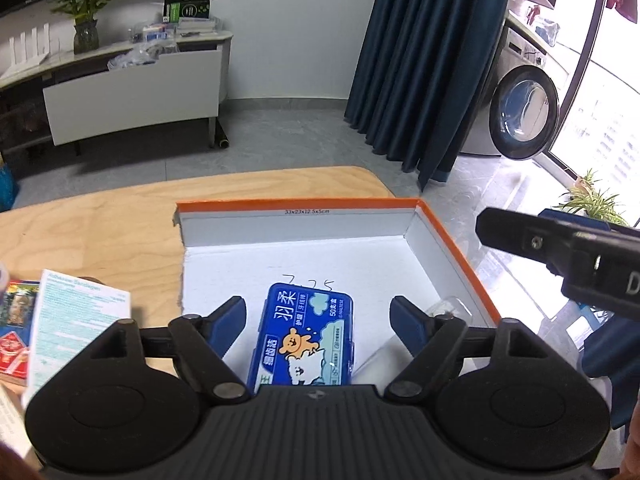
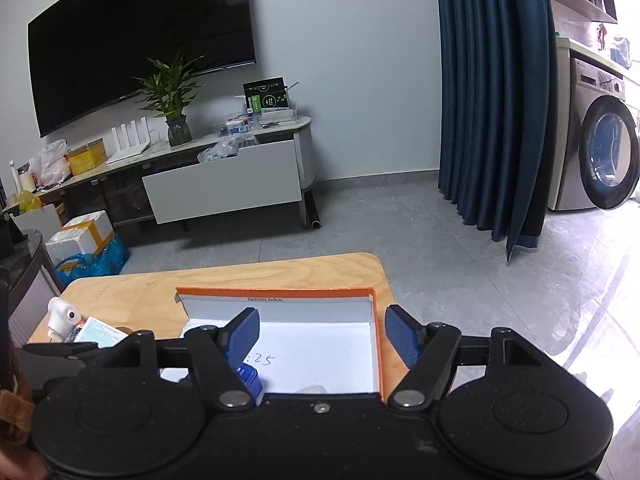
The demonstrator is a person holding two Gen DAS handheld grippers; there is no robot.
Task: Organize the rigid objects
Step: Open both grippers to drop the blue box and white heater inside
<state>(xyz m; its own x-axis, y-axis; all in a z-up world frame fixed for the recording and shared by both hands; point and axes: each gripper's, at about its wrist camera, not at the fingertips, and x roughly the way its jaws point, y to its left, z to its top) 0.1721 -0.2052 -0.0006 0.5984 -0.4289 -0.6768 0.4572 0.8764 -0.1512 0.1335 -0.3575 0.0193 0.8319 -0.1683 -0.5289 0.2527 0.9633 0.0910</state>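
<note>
A blue plastic floss-pick box (image 1: 304,340) with a cartoon bear lies flat on the white floor of an orange-rimmed cardboard tray (image 1: 452,240). My left gripper (image 1: 317,304) hangs just over it, open, with a gap between each blue pad and the box's sides. In the right wrist view only a corner of the blue box (image 2: 250,378) shows behind the left finger. My right gripper (image 2: 321,316) stands open above the tray (image 2: 276,291) with nothing between its fingers. It also juts into the left wrist view as the right gripper (image 1: 560,248) past the tray's right rim.
A small clear plastic piece (image 1: 448,308) lies in the tray's near right corner. Left of the tray on the wooden table (image 1: 100,232) lie a white bandage box (image 1: 76,332), a red pack (image 1: 14,352) and a white earbud-like item (image 2: 62,314). The table's right edge runs close to the tray.
</note>
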